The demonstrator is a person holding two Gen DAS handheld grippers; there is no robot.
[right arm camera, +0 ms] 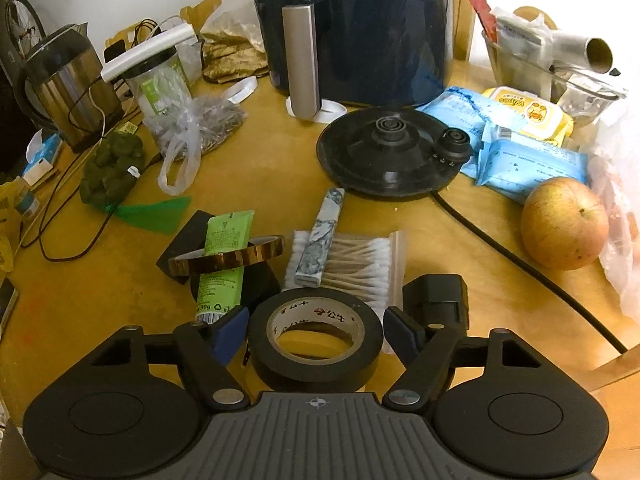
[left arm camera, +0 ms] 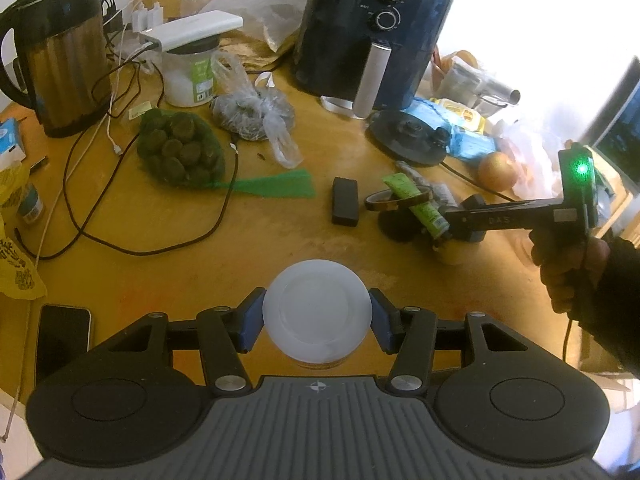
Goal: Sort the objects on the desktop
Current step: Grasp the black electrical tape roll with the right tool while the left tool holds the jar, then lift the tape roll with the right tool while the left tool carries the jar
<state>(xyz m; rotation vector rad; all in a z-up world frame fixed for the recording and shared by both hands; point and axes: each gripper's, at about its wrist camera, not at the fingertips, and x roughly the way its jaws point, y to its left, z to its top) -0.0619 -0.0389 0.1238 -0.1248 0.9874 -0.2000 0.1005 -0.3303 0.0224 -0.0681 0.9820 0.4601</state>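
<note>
In the left wrist view, my left gripper (left arm camera: 316, 322) is shut on a white-lidded jar (left arm camera: 316, 312), its blue pads touching both sides of the lid. In the right wrist view, my right gripper (right arm camera: 314, 334) is open around a black tape roll (right arm camera: 316, 340) that lies flat on the wooden table (right arm camera: 120, 300); gaps show at both pads. Just beyond lie a green tube (right arm camera: 222, 260) through an amber tape ring (right arm camera: 228, 258), a marbled stick (right arm camera: 320, 240) and a pack of cotton swabs (right arm camera: 360, 264). The right gripper also shows in the left wrist view (left arm camera: 452, 236), held by a hand.
A dark air fryer (right arm camera: 352, 28), a kettle base (right arm camera: 388, 152) with its cord, an apple (right arm camera: 564, 228) and blue wipe packs (right arm camera: 528, 160) stand behind. A steel kettle (left arm camera: 60, 60), cables, a green net bag (left arm camera: 180, 148), a black block (left arm camera: 345, 200) and a phone (left arm camera: 62, 340) lie to the left.
</note>
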